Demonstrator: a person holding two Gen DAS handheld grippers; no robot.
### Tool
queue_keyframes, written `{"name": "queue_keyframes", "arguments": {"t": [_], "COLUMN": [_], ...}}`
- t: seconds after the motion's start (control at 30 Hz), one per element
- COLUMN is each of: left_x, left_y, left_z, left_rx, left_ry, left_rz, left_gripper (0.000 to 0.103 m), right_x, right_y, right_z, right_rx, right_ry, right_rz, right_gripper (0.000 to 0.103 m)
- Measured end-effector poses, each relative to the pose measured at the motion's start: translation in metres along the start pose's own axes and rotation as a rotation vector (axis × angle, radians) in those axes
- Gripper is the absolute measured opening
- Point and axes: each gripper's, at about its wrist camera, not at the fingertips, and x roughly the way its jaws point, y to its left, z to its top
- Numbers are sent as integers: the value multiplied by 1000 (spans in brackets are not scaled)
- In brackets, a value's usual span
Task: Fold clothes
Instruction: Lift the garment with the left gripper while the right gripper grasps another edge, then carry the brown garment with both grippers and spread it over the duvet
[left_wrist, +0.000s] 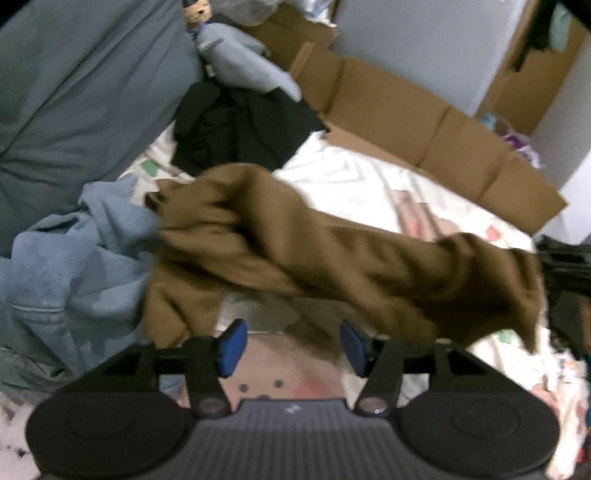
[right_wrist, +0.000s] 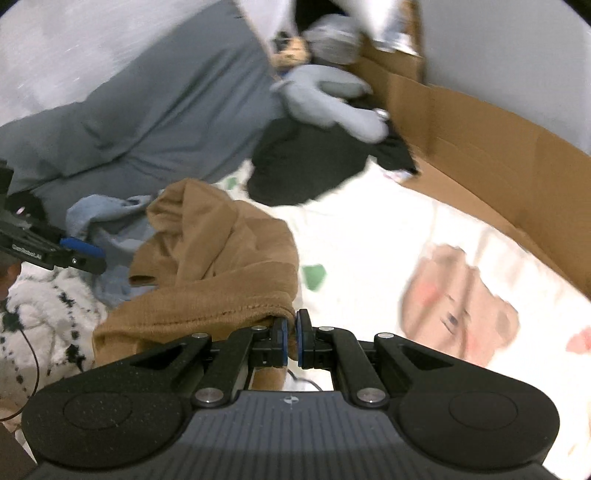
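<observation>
White patterned bedsheet (right_wrist: 369, 236) under bunched brown garment (right_wrist: 207, 258).

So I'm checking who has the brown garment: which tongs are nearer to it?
Right. The right tongs are shut on the brown garment's hem. The left tongs are open just short of it, holding nothing.

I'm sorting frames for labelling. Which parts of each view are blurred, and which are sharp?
Left wrist view: the brown knit garment and background are motion-smeared; the open left claw stays fairly crisp. Right wrist view: the right claw pinching the garment is sharp; the cardboard box streaks.
</observation>
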Motion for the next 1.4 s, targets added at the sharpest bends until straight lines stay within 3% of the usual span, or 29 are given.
{"name": "queue_keyframes", "arguments": {"t": [0.13, 0.27, 0.6, 0.77, 0.87, 0.9, 0.93, 1.0, 1.4], "left_x": [19, 39, 98, 131, 139, 142, 141, 139, 60], "left_y": [8, 6, -26, -44, -50, -52, -55, -62, -89], "left_z": [1, 2, -1, -1, -2, -2, -2, -3, -16], "left_rx": [-9, -14, 71, 112, 117, 114, 119, 130, 195], "left_ry": [7, 15, 43, 50, 32, 29, 34, 42, 57], "left_rz": [55, 61, -12, -55, -79, -93, -101, -117, -344], "left_gripper": [67, 69, 74, 75, 66, 51, 29, 7, 5], "right_x": [-22, -46, -89, -103, -108, -110, -112, -118, -170], "right_y": [-25, -47, -68, -73, -76, -77, -78, -81, -117], "right_z": [-19, -43, -101, -114, -118, -119, -121, -123, -150], "right_rx": [93, 183, 345, 398, 414, 418, 422, 433, 509], "right_ry": [-8, -9, -6, -25, -30, -32, -34, -40, -66], "right_rz": [-67, -132, -238, -265, -280, -284, -289, -298, -430], "right_gripper": [3, 3, 3, 3, 3, 3, 3, 3, 3]}}
